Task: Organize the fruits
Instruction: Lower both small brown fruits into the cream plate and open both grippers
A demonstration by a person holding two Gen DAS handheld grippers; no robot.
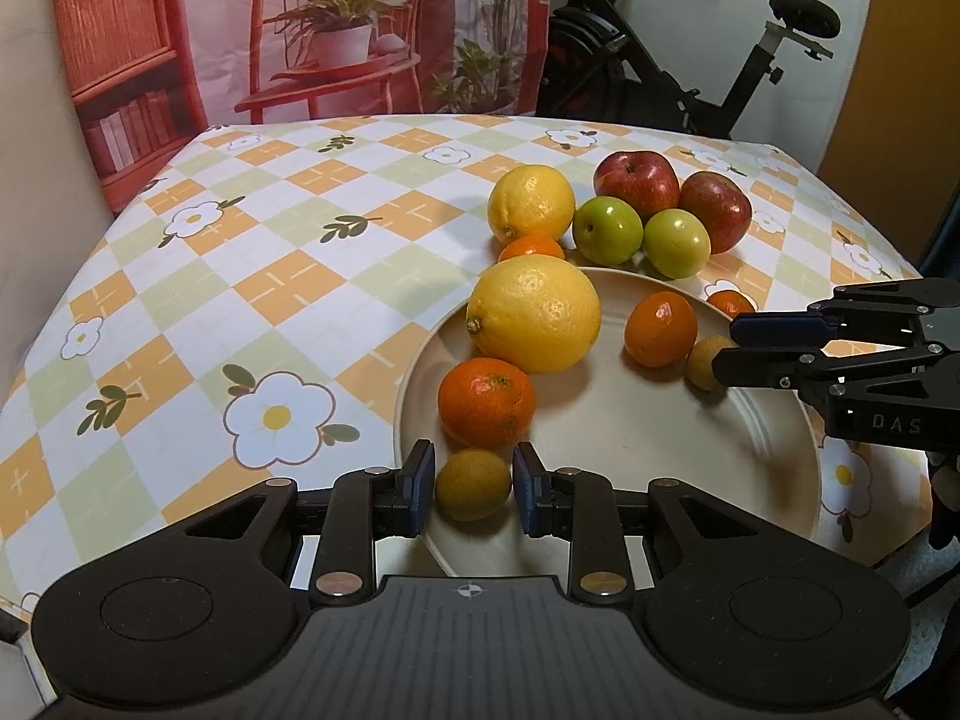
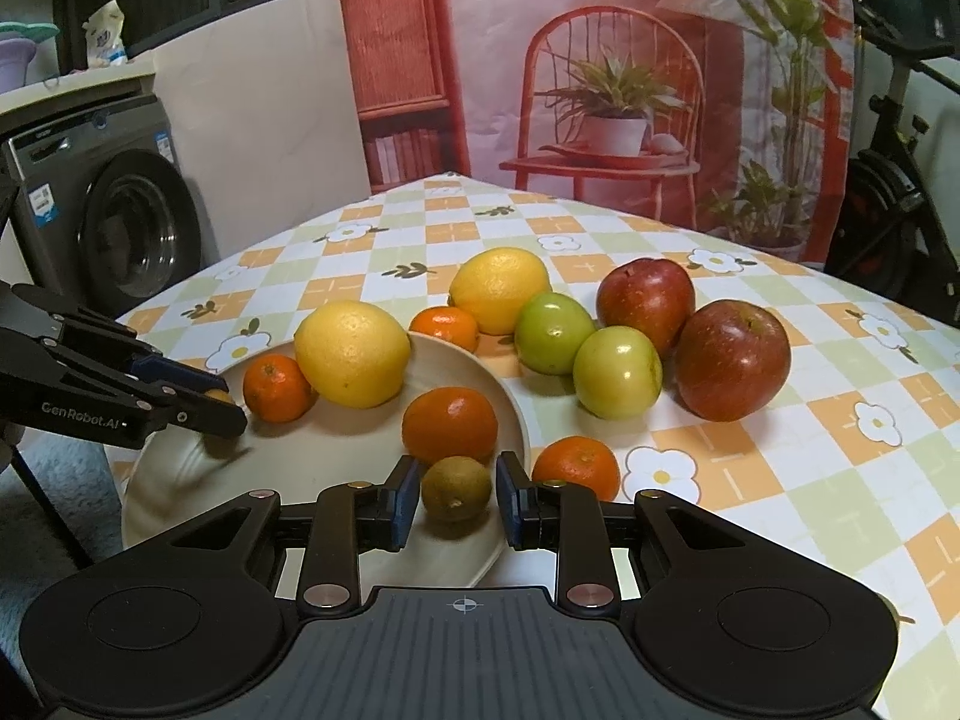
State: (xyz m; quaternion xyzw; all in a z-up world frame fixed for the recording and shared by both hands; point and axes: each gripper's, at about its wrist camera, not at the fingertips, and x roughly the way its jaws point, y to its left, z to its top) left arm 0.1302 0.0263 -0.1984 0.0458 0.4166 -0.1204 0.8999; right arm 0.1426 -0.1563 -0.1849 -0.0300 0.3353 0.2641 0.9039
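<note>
The left gripper (image 1: 473,489) has its fingers clenched on a small brownish-green fruit (image 1: 472,483) at the near rim of the cream plate (image 1: 630,450). The right gripper (image 2: 455,492) grasps a second small brownish fruit (image 2: 456,488) the same way, over the plate's other side. A lemon (image 1: 534,314) and two mandarins lie on the plate; apples and green fruits sit on the checked surface (image 1: 270,276) behind it

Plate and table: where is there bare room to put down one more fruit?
Bare: the plate middle, between the left gripper and right gripper, each shut on a small fruit; the tablecloth left of the plate. Crowded: the plate's far edge with lemon and oranges, and the apples behind it.
</note>
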